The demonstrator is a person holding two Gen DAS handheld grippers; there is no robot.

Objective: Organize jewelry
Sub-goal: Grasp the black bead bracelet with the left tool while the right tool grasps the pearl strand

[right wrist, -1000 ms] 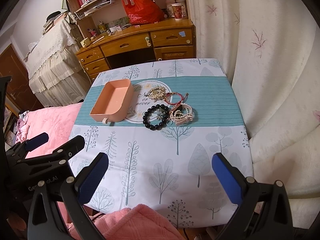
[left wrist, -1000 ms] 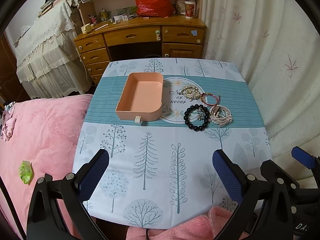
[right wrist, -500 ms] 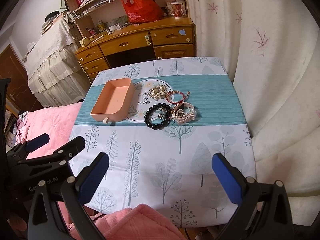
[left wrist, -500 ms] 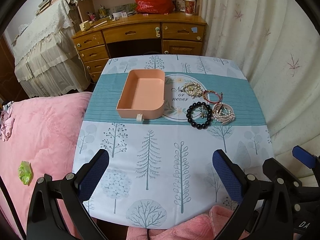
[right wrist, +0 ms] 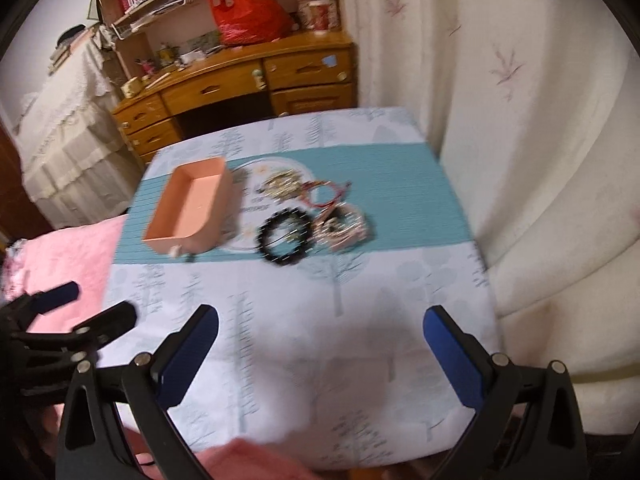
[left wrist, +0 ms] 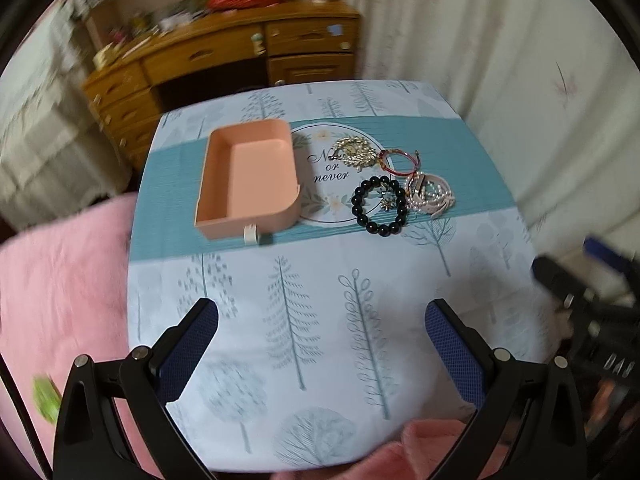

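Observation:
An empty pink tray (left wrist: 250, 180) (right wrist: 192, 212) sits on the teal band of the tablecloth. To its right lie a black bead bracelet (left wrist: 379, 205) (right wrist: 285, 236), a gold piece (left wrist: 356, 152) (right wrist: 285, 185), a red cord bracelet (left wrist: 398, 160) (right wrist: 328, 196) and a pearl and pink bracelet pile (left wrist: 430, 196) (right wrist: 344, 230). My left gripper (left wrist: 320, 332) is open and empty over the near part of the table. My right gripper (right wrist: 320, 340) is open and empty, also near the front edge, to the right of the left one.
The small table (left wrist: 320, 360) has a tree-print cloth. A pink bed cover (left wrist: 60, 280) lies to the left, a white curtain (right wrist: 520, 160) to the right. A wooden desk (right wrist: 240, 84) with a red bag (right wrist: 248, 16) stands behind the table.
Both grippers have moved forward towards the table and jewelry, which now looks larger and nearer. The left view has swung a little left. Nothing on the table has moved.

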